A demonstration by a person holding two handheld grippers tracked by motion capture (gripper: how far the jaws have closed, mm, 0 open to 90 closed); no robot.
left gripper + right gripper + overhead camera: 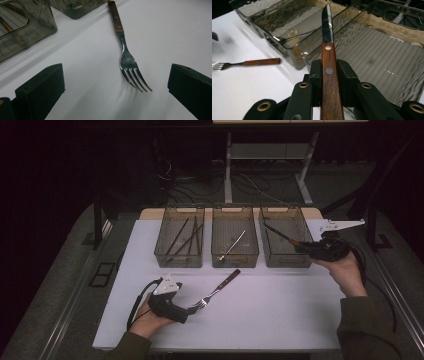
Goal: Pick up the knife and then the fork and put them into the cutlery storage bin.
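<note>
Sorting cutlery into bins – knife going into the far-right bin, fork waiting on the table.

Right tool (329,72) is gripping the knife (328,50) by its wooden handle, jaws clamped tight on both sides, blade pointing fwd over the right bin (284,240), which looks empty. To do it well: I'd keep the blade low and lined up w/ the bin's long side, bring the tip well past the near wall, then let go only when the knife is just above the ribbed floor, so it isn't bouncing out or hitting the rim. Left tool (116,82) is hanging open, jaws wide apart either side of the fork (126,60), not touching it; the fork is lying flat on the table (280,310), tines toward the tool, near the middle bin (235,242), which holds a spoon. Better grab pt is prob. the neck or handle, not the tines. Left bin (180,240) is holding chopsticks.
</note>
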